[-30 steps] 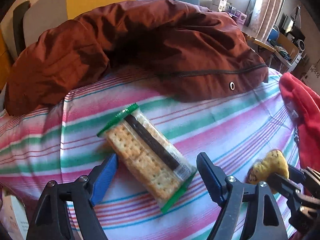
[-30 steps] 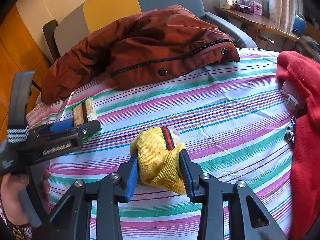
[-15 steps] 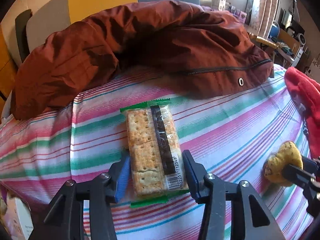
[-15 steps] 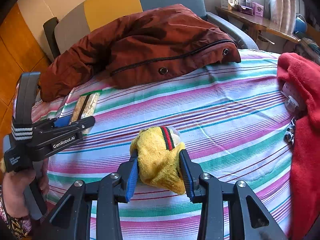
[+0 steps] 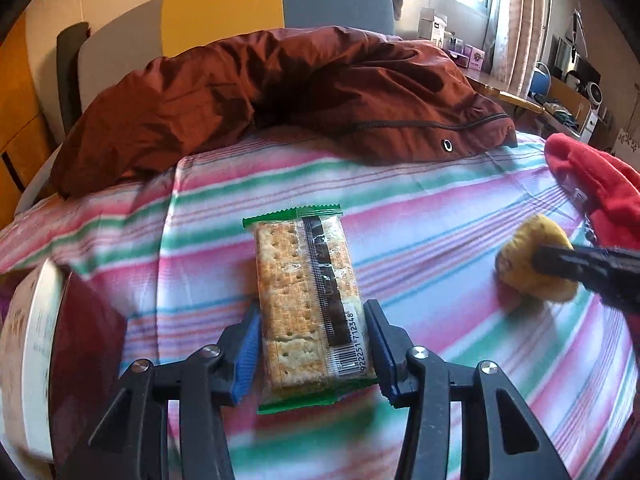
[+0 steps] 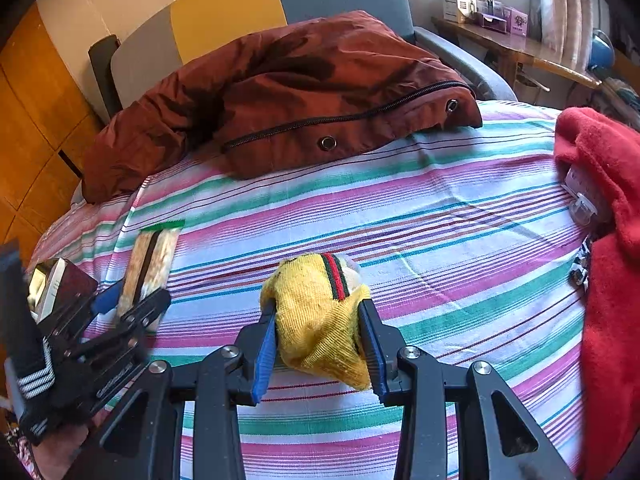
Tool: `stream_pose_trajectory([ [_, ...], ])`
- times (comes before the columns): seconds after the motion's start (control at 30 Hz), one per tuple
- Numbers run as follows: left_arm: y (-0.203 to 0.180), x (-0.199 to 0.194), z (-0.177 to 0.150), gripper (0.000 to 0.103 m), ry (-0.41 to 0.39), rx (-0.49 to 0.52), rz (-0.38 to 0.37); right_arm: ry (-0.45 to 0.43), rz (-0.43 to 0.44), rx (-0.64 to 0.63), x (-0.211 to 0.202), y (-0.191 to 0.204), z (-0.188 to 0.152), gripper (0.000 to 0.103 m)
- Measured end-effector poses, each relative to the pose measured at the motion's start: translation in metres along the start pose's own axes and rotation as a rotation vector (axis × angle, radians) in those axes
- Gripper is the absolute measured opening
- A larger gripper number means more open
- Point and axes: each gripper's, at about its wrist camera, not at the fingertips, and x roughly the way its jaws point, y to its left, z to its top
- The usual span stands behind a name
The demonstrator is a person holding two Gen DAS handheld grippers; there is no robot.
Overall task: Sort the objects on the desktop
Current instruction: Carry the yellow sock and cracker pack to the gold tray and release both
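A clear cracker packet [image 5: 306, 280] with green ends lies lengthwise on the striped cloth [image 5: 440, 216]. My left gripper [image 5: 312, 344] is shut on its near end, blue pads against both sides. The packet also shows in the right wrist view [image 6: 150, 262] at the left, with the left gripper [image 6: 132, 304] on it. My right gripper [image 6: 320, 336] is shut on a yellow sock [image 6: 320, 312] with a green and red band, just above the cloth. The sock shows at the right of the left wrist view [image 5: 528, 260].
A rust-brown jacket [image 5: 280, 92] lies across the back of the table. A red fleece garment [image 6: 600, 240] covers the right edge. A round tin or box [image 5: 44, 352] stands at the near left. A chair back [image 6: 224, 12] is behind the jacket.
My left gripper closed from wide open onto the cracker packet, and the packet turned from diagonal to straight along the fingers. The right gripper kept hold of the sock and barely moved.
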Motion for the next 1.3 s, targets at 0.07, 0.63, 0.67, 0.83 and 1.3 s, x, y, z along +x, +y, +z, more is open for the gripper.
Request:
stream_pose_trajectory([
  [0.07,-0.012,-0.011,-0.014,0.049,-0.005,0.012,0.005,-0.013,-0.010,-0.015,-0.001,0.002,-0.001,0.038],
  [0.63,-0.018,-0.056,-0.075,0.049,-0.024,0.081,-0.086,0.030,-0.105,-0.102,-0.013,0.029,-0.019,0.032],
  [0.67,-0.018,-0.059,-0.078,0.049,-0.026,0.086,-0.092,0.038,-0.086,-0.084,-0.016,0.029,-0.022,0.032],
  [0.83,-0.019,-0.076,-0.095,0.049,-0.038,0.119,-0.158,0.065,-0.005,-0.009,-0.039,0.036,-0.048,0.032],
  [1.3,0.006,-0.179,-0.143,0.049,-0.152,0.230,-0.286,0.037,0.111,0.132,-0.083,0.075,-0.111,0.032],
])
